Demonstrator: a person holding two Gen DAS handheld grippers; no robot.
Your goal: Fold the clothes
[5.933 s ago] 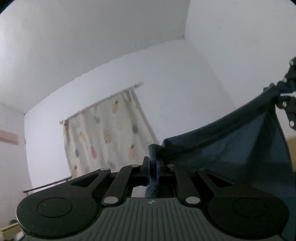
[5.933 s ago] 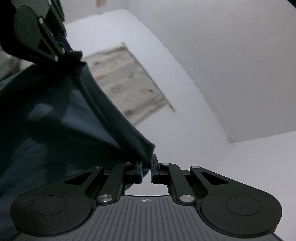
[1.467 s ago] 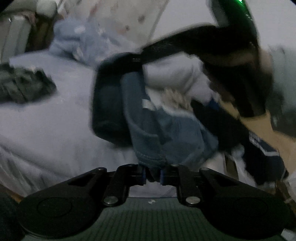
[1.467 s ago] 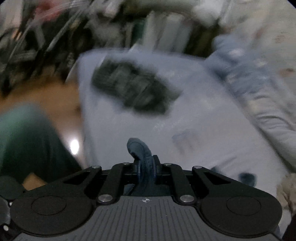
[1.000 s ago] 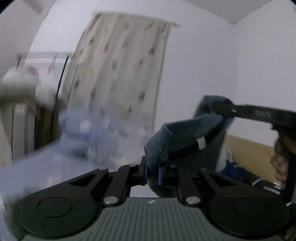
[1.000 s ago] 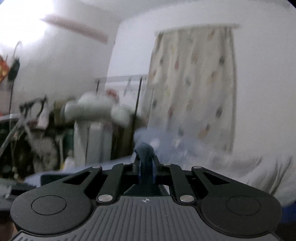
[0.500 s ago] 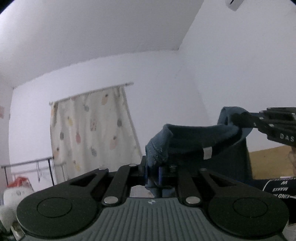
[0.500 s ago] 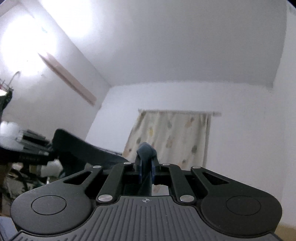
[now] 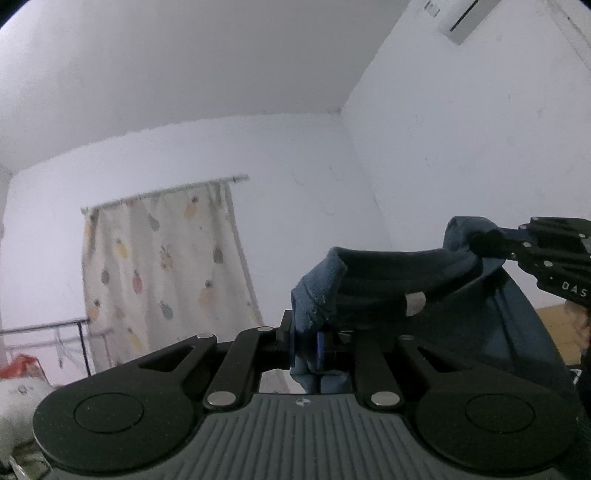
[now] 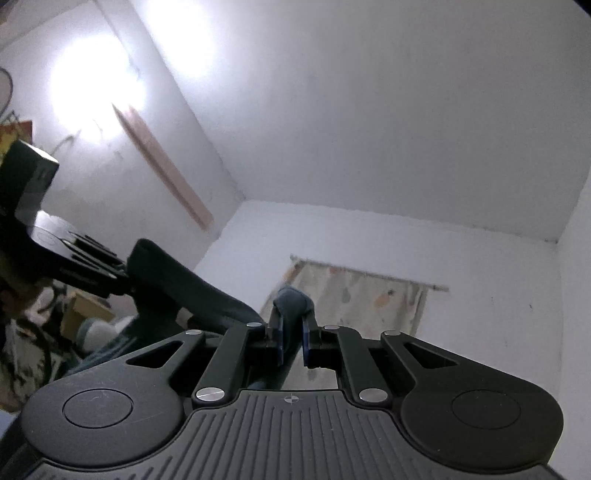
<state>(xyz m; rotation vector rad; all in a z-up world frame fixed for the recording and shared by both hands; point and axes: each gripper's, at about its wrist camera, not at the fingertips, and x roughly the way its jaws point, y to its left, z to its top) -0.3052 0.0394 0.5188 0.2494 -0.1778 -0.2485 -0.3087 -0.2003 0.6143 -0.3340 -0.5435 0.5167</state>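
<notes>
A dark blue garment (image 9: 388, 273) is held up in the air between both grippers. My left gripper (image 9: 308, 341) is shut on one bunched corner of it, and a ribbed edge with a small white tag runs to the right. At the right edge of the left wrist view the right gripper (image 9: 484, 240) pinches the other end. In the right wrist view my right gripper (image 10: 291, 334) is shut on a fold of the blue garment (image 10: 293, 302). The left gripper (image 10: 125, 280) appears at the left there, with the cloth stretched between. The garment's lower part hangs out of sight.
Both cameras look up at white walls and ceiling. A curtain (image 9: 162, 273) printed with fruit hangs on the far wall, also visible as the curtain (image 10: 369, 299). A clothes rail (image 9: 44, 328) and clutter (image 10: 33, 332) sit low at the left. An air conditioner (image 9: 454, 14) is mounted high on the right.
Both grippers rose with the blue garment off the bed, so the views swung from the bed and room up to the walls and ceiling. Over the last half second they barely shifted.
</notes>
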